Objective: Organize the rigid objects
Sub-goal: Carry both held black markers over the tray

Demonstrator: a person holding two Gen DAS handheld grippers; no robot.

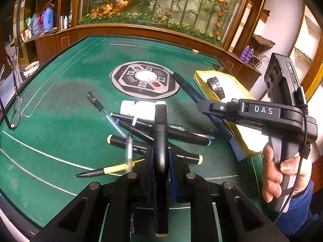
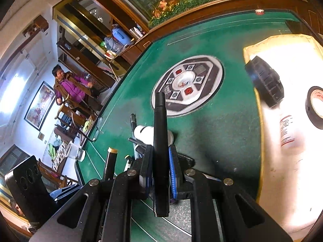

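Two items are held: a marker (image 1: pixel 160 139) is clamped in the left gripper (image 1: pixel 160 157) above the pen pile (image 1: pixel 153 135), and a dark pen (image 2: pixel 160 141) is clamped in the right gripper (image 2: pixel 160 165) left of the tray (image 2: pixel 252 48). Judged step: carry to the tray. Both should be kept level, lowered past the black cap (image 2: pixel 264 80) and tape (image 2: pixel 315 106), and released low.

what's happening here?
A person is sorting pens and markers on a green mahjong table. The left tool is shut on a black marker; the right tool is shut on a dark pen. More markers and pens still lie piled beside a white bottle. A yellow tray at the right holds a black knob.
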